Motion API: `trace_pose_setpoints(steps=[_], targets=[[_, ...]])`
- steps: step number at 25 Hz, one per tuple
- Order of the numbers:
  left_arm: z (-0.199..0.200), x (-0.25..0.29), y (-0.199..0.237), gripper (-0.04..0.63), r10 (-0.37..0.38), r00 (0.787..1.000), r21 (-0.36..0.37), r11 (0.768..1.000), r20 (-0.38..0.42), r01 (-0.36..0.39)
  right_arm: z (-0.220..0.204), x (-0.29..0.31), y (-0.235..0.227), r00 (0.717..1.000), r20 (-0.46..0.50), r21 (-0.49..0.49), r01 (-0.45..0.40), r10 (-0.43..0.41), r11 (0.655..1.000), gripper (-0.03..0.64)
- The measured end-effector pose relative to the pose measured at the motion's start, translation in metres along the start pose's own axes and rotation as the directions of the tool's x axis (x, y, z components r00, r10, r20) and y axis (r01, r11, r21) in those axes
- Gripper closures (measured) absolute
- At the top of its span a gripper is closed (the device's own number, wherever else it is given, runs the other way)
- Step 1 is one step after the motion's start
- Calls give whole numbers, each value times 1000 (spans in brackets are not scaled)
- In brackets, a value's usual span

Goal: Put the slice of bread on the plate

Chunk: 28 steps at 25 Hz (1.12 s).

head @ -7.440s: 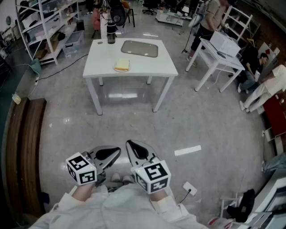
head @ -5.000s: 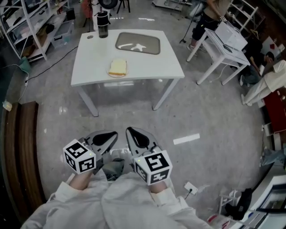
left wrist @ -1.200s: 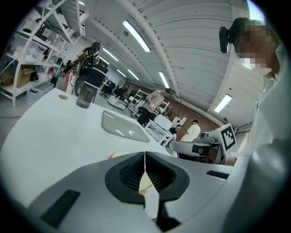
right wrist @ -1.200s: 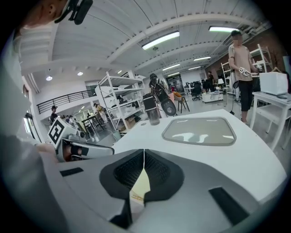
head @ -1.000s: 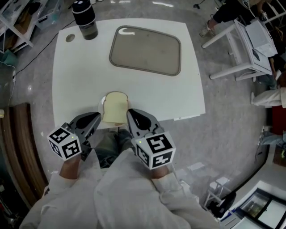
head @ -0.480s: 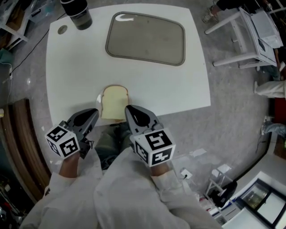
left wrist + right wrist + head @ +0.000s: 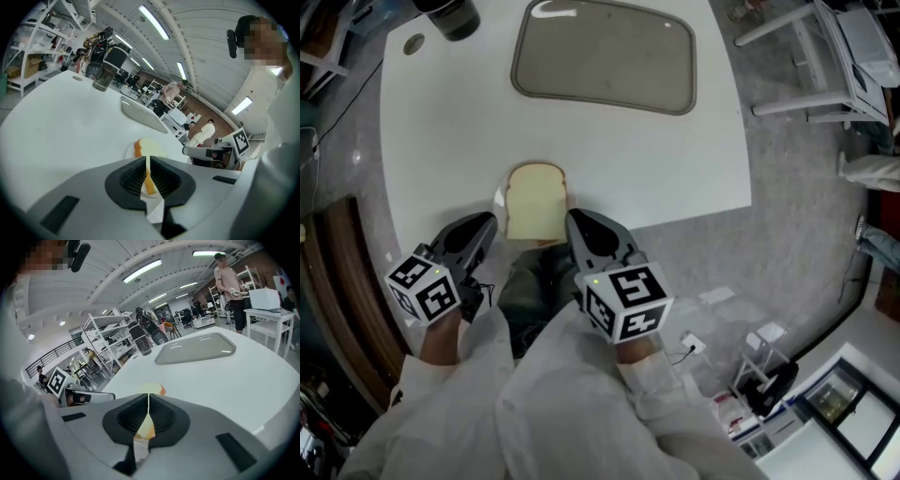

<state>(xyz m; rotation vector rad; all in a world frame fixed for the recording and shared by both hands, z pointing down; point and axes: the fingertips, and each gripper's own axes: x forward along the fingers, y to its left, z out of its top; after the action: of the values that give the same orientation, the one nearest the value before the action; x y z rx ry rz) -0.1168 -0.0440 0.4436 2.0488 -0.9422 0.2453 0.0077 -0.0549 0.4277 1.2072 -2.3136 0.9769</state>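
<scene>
A slice of bread (image 7: pixel 534 201) lies near the front edge of the white table (image 7: pixel 694 159), on a small white round dish whose rim (image 7: pixel 499 201) shows at its left. Farther back sits a grey-brown rounded tray (image 7: pixel 605 54). My left gripper (image 7: pixel 484 225) and right gripper (image 7: pixel 575 221) hang at the table's front edge, one on each side of the bread, both shut with nothing held. The bread (image 7: pixel 146 149) shows just beyond the shut left gripper (image 7: pixel 146 174). Past the shut right gripper (image 7: pixel 149 414) the bread (image 7: pixel 153 390) and the tray (image 7: pixel 197 348) are in sight.
A black tumbler (image 7: pixel 448 15) and a small round hole or cap (image 7: pixel 414 43) are at the table's far left corner. Another white table (image 7: pixel 825 56) stands to the right, a brown bench (image 7: pixel 337 300) to the left. People stand far off (image 7: pixel 229 287).
I have come up to the table; it now fills the view. Both grippers have sunk toward its front edge on either side of the bread, still shut.
</scene>
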Motion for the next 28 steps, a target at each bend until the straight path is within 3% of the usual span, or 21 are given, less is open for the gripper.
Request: trace_pose_setpoints(steps=[13, 18, 21, 23, 28], targets=[[-15, 7, 17, 583, 64, 998, -36, 997, -16, -65, -22, 7, -17, 999, -39, 49, 26, -24, 998, 600], [-13, 4, 28, 580, 107, 994, -47, 993, -15, -107, -21, 9, -29, 996, -28, 61, 88, -86, 994, 598], [-16, 6, 30, 558, 114, 993, -54, 992, -29, -116, -28, 9, -34, 994, -44, 74, 101, -98, 992, 592], [-18, 7, 31, 538, 117, 992, -58, 991, -43, -119, -31, 10, -36, 994, -60, 87, 99, -94, 991, 549], [-22, 9, 30, 512, 123, 991, -64, 990, -61, -127, -40, 12, -38, 992, -90, 97, 103, -94, 990, 546]])
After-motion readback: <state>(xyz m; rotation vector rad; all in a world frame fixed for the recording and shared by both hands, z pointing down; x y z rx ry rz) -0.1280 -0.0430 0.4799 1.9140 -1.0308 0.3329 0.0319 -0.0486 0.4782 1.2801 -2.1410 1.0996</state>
